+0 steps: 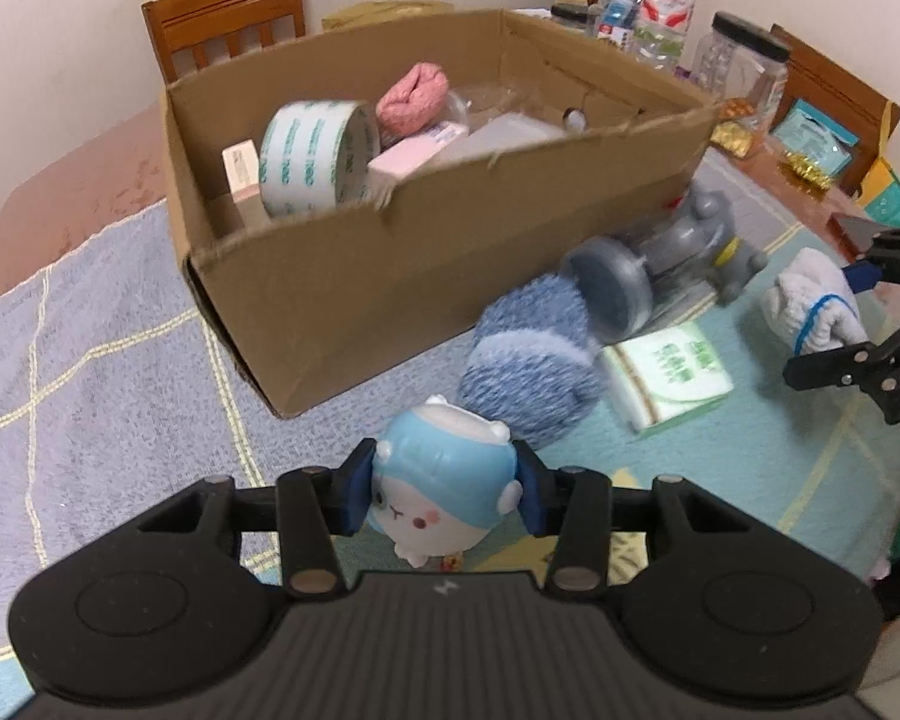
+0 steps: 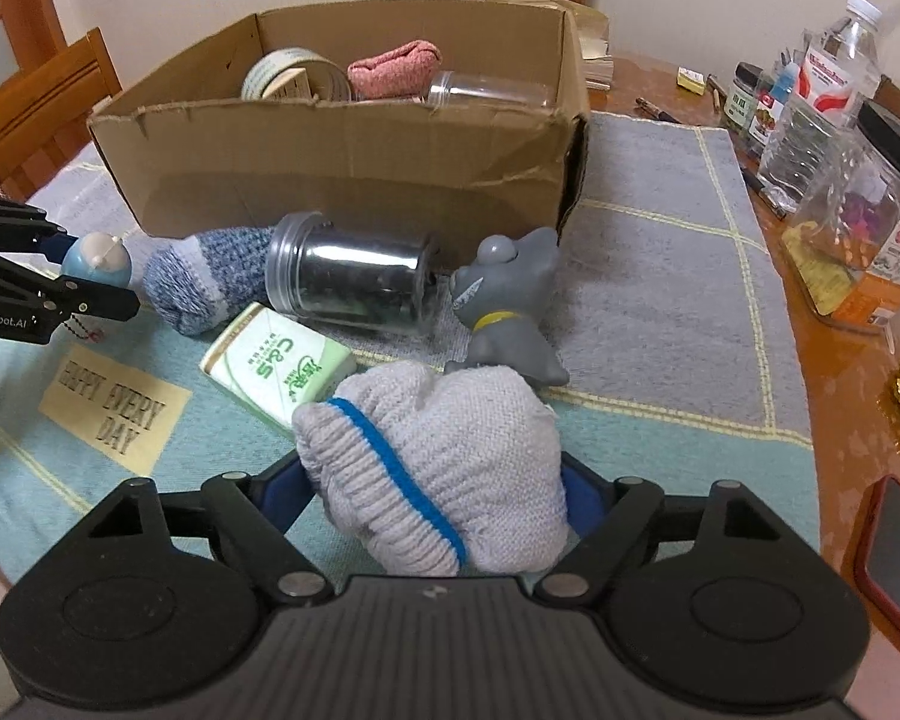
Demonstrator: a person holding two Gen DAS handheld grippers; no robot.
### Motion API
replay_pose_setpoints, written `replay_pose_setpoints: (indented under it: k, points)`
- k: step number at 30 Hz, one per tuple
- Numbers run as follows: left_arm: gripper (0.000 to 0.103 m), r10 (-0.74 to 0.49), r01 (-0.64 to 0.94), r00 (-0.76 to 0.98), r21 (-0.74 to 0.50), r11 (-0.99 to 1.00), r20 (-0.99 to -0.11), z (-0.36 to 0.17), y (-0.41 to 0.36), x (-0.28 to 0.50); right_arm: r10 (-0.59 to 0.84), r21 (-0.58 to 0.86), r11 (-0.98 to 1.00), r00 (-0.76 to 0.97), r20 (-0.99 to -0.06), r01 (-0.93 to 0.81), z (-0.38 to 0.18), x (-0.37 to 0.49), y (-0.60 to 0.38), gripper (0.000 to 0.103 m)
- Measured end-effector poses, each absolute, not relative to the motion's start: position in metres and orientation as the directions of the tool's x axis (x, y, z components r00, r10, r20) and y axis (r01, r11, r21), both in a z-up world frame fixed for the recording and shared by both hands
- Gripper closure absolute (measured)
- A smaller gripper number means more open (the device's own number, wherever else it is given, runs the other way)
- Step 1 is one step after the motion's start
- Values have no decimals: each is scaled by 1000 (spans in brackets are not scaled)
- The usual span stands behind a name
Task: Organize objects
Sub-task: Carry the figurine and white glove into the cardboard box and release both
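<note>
Clamped tight in the left gripper (image 1: 444,495), low centre of the frame, is a blue-capped toy figure (image 1: 441,480). Over in the right gripper (image 2: 438,498), a rolled white sock (image 2: 432,468) is gripped, bottom centre. Behind both, upper centre, the cardboard box (image 1: 390,252) is seen.

Crowded strip in front of the box; open cloth on both flanks

From the right wrist view, the cardboard box (image 2: 342,150) walls off 12 o'clock; a rolled blue sock (image 2: 204,276), a fallen clear jar (image 2: 354,282), a grey cat figurine (image 2: 504,300) and a tissue pack (image 2: 276,366) fill the strip before it. Bare grey cloth (image 2: 660,276) lies open at 2 o'clock, short of the bottles (image 2: 822,96) at the edge. Blue cloth at 9 o'clock is free up to the left gripper (image 2: 84,285).
</note>
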State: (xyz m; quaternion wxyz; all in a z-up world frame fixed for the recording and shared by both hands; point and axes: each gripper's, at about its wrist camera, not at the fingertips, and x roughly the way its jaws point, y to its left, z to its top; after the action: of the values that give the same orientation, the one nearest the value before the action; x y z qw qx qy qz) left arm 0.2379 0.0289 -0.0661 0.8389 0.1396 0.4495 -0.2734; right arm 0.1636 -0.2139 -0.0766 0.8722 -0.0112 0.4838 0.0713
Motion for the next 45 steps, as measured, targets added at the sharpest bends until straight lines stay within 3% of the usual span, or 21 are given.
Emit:
replay_pose_setpoints:
  k: [5, 15, 23, 25, 27, 28, 31, 33, 45]
  points:
    - [57, -344, 607, 458, 5, 795, -820, -30, 21, 231, 151, 73, 983, 510, -847, -170, -53, 165, -219, 17]
    - [57, -395, 604, 572, 43, 796, -719, 33, -13, 250, 195, 68, 969, 563, -803, -239, -3, 196, -222, 17]
    - [57, -402, 575, 625, 46, 817, -669, 47, -39, 291, 209, 42, 962, 625, -752, -271, 27, 237, -221, 17]
    - [47, -389, 559, 641, 56, 827, -661, 46, -42, 299, 209, 30, 959, 635, -743, -281, 30, 249, -219, 17]
    - [9, -363, 539, 653, 73, 839, -665, 45, -41, 304, 207, 16, 957, 643, -738, -290, 31, 262, -218, 16]
    - [6, -345, 518, 674, 86, 851, -653, 44, -40, 305, 203, 7, 956, 647, -735, -293, 31, 269, -217, 16]
    - [6, -337, 509, 674, 82, 857, -657, 43, -34, 309, 193, -6, 957, 653, -732, -290, 28, 287, -217, 11]
    - [6, -322, 492, 665, 70, 868, -674, 41, -29, 313, 190, -9, 958, 661, -726, -285, 27, 296, -218, 0]
    - [2, -285, 436, 654, 41, 899, -701, 34, -17, 292, 166, -36, 961, 673, -721, -275, 27, 283, -216, 0]
